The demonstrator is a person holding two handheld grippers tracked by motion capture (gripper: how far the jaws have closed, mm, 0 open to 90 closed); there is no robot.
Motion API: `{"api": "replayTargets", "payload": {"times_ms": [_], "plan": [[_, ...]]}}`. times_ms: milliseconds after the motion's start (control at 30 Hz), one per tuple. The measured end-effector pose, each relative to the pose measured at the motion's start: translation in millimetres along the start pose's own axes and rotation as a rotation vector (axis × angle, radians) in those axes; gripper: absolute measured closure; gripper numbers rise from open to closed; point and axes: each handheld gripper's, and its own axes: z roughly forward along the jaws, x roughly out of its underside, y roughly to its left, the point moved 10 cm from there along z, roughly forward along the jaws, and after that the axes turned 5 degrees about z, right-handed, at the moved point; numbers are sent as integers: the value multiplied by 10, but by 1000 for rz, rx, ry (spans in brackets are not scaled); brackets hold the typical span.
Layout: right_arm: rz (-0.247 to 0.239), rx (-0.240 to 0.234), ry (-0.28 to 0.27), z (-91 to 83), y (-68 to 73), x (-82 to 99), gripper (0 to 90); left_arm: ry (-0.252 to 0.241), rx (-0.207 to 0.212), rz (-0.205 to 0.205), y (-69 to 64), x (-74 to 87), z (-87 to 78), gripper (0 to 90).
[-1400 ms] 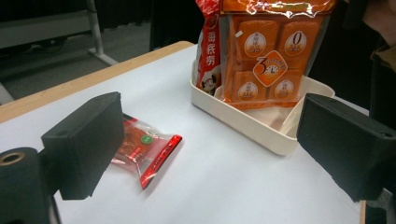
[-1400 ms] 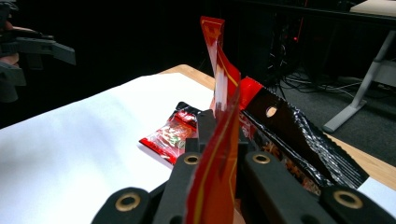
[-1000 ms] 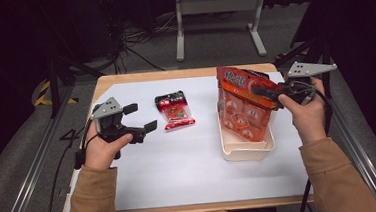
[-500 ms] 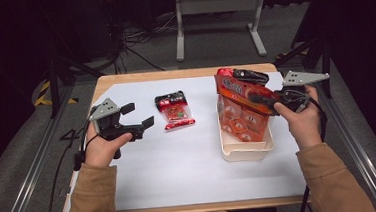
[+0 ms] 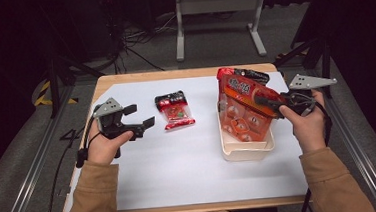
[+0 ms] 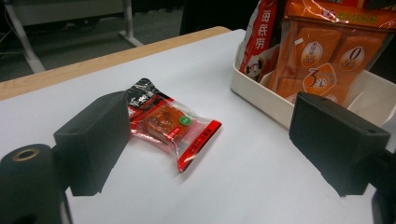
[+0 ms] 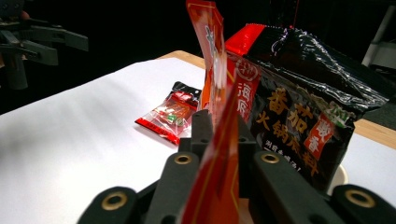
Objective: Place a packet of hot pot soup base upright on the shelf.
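Observation:
A large orange snack bag (image 5: 244, 112) stands tilted in a cream bin (image 5: 247, 152) at the right, leaning on a dark red-topped bag (image 5: 246, 74) behind it. My right gripper (image 5: 262, 102) pinches the orange bag's (image 7: 212, 60) upper right edge. Its jaws (image 7: 223, 130) have just been opening a little, with the bag's edge still touching both pads. A small red snack packet (image 5: 175, 110) lies flat mid-table. My left gripper (image 5: 144, 115) hovers open to its left, its jaws eased in slightly. The packet (image 6: 168, 123) lies ahead of those wide jaws (image 6: 210, 135), untouched.
White sheet (image 5: 180, 171) covers the wooden table. The bin's near wall (image 6: 261, 100) stands right of the packet. The dark bag (image 7: 299, 102) rises beside my right jaws. A metal stand (image 5: 217, 18) and cables lie on the floor beyond the table.
The orange bag has sunk and tipped slightly in the bin, uncovering the dark bag's top behind it. The left hand has barely shifted.

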Motion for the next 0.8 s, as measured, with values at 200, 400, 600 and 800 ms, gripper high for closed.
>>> {"api": "replayTargets", "payload": {"times_ms": [200, 400, 600, 800], "plan": [[12, 20, -40, -76, -5, -47, 693, 10, -3, 1, 15, 17, 21, 122], [25, 41, -76, -183, -18, -84, 548, 18, -2, 4, 13, 29, 47, 121], [26, 47, -103, -299, -12, -103, 451, 32, 2, 17, -6, 45, 89, 126], [6, 67, -85, -458, 6, -45, 398, 42, -5, 2, -8, 69, 137, 148]]}}
